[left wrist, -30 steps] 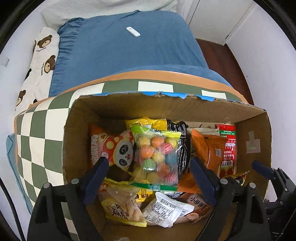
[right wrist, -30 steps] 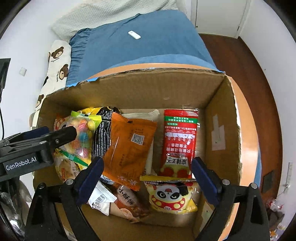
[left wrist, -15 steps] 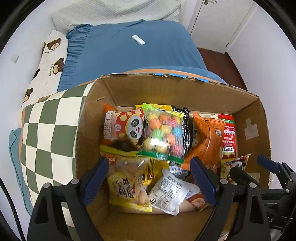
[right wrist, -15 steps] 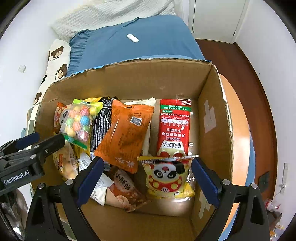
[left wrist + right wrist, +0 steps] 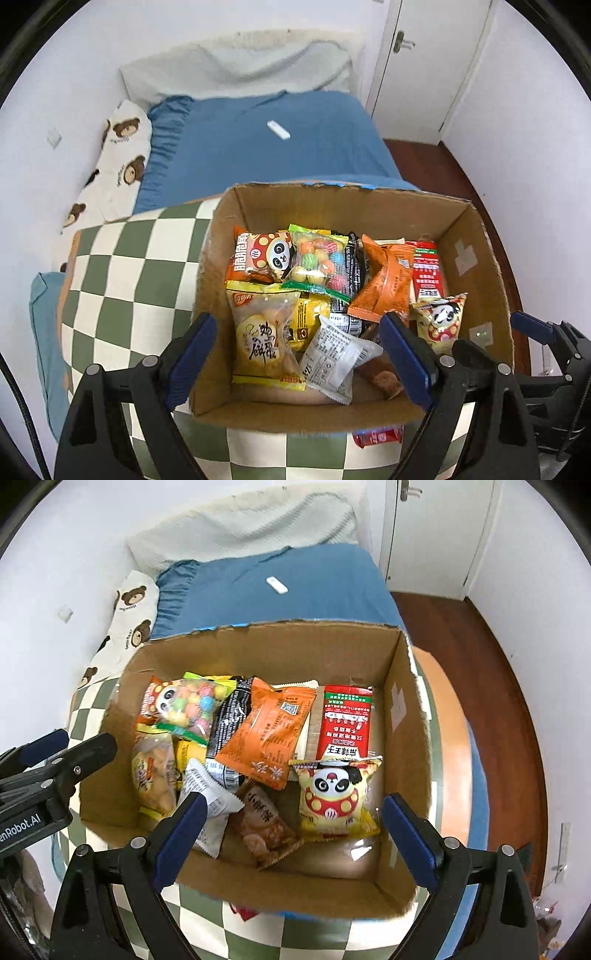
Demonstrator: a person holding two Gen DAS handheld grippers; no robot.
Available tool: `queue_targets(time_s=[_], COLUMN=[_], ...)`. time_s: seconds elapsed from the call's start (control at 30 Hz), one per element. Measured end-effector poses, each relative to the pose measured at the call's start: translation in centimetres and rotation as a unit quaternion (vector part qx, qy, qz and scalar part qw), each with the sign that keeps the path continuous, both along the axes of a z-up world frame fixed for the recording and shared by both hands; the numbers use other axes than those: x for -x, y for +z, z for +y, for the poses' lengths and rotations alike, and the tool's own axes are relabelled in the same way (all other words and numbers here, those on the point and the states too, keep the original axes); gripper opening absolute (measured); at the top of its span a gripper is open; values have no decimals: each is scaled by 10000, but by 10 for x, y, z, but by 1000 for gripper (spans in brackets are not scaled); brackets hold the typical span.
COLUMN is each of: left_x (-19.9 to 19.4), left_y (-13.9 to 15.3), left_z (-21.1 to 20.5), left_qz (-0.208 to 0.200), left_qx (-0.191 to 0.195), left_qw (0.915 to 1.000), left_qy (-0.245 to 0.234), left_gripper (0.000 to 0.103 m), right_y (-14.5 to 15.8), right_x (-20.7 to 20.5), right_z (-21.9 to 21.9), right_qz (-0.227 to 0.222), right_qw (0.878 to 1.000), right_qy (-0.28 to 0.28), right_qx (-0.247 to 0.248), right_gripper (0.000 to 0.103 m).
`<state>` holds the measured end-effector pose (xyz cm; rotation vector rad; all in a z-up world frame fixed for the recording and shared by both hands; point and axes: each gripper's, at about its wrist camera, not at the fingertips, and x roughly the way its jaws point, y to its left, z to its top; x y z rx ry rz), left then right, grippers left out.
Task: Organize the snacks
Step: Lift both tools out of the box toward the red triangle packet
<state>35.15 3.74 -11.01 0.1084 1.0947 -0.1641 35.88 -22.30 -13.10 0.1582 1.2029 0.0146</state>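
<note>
The cardboard box [image 5: 476, 258] stood open on a green-and-white checked table [image 5: 122, 266], at the foot of a bed with a blue cover [image 5: 266, 155], and it held all the snacks but one.

Along its left side in the left wrist view lay a red panda packet [image 5: 258, 256] at the back and a yellow biscuit bag [image 5: 264, 336] in front of it. A clear bag of coloured candy balls [image 5: 317, 260] leaned over the panda packet, with a black packet [image 5: 352, 264] just beside it. A white wrapper [image 5: 332, 362] lay near the front, touching the biscuit bag.

Toward the middle an orange packet [image 5: 267, 731] rested tilted over the black one, and a brown snack bag [image 5: 264, 821] lay flat on the box floor in front. On the right a long red packet [image 5: 345, 722] lay lengthwise along the right wall side, and a yellow panda bag [image 5: 338, 797] overlapped its near end.

A small red wrapper [image 5: 376, 437] lay on the table outside the box, against its front wall.

The left claw [image 5: 299, 358] hung above the front left corner of the box, pointing steeply down, its blue fingers spread wide with nothing gripped between them. The right claw [image 5: 291, 834] hung above the front right part, angled down the same way, released and empty, its fingers well apart.
</note>
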Motion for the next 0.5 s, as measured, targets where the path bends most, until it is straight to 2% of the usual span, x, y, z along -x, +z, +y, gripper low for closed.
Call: queue_targets(time_s=[0.5], left_x=[96], left_y=[63], left_z=[8], left_qz=[-1090], left_qx=[41], left_qw=[9940], left_qy=[-108], left_gripper=[90], right_y=[80], right_x=[91], right_z=[8], right_qz=[-1160], right_qw=[9928], right_qy=[-49], right_qx=[297], right_gripper=[98])
